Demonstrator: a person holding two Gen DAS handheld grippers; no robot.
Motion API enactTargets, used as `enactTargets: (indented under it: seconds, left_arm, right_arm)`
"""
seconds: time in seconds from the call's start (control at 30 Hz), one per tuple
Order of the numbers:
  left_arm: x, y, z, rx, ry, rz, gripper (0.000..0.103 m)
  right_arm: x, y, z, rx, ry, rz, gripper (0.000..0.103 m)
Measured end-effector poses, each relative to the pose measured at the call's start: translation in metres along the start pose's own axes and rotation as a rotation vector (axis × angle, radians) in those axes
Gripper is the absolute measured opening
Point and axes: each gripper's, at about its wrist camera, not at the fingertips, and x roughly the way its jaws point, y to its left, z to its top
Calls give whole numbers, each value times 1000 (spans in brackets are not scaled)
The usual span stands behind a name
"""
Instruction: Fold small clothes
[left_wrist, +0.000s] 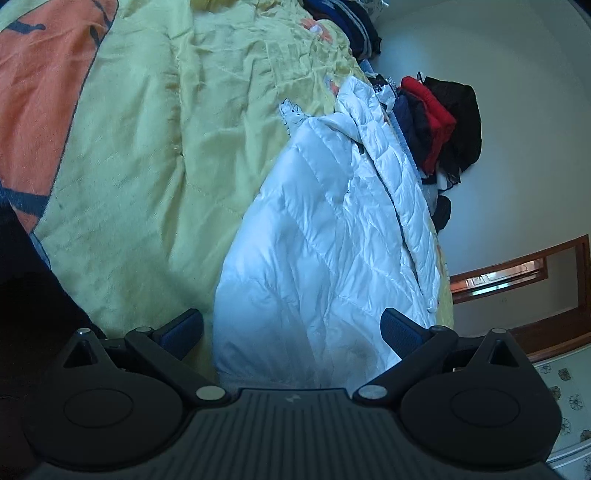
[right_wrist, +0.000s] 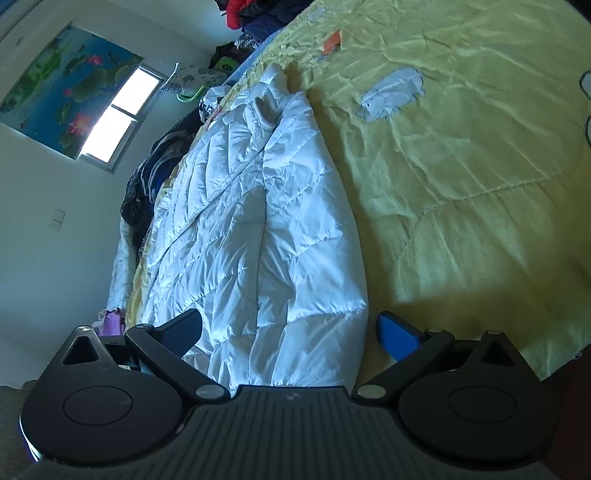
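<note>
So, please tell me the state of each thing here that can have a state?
left gripper: open, holding nothing, just short of the jacket's near end.
right gripper: open, holding nothing, at the jacket's near end.
white quilted jacket: lying on the bed, folded lengthwise, not yet compact.
yellow bedspread: spread out, wrinkled.
pile of dark and red clothes: heaped, unfolded.
</note>
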Motion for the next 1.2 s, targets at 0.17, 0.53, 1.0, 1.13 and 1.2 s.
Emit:
enactTargets:
  seconds: [0.17, 0.53, 1.0, 1.13, 1.2]
  left_arm:
    - [-2, -3, -2, 39, 18, 57, 83]
    - [-10, -9, -10, 124, -12, 151, 54]
    - [-19, -34, -11, 129, -46, 74, 12]
    - [-22, -42, 1, 121, -55, 46, 11]
    - [-24, -45, 9, 108, -59, 25, 11]
  right_arm:
    - [-10, -6, 3, 27, -29, -2, 95]
    - [8, -2, -7, 27, 89, 55, 67]
    - [12, -23, -20, 184, 22, 202, 14]
    - [3, -10, -6, 188, -13, 292, 14]
    - [-1, -3, 2, 181, -28, 332, 14]
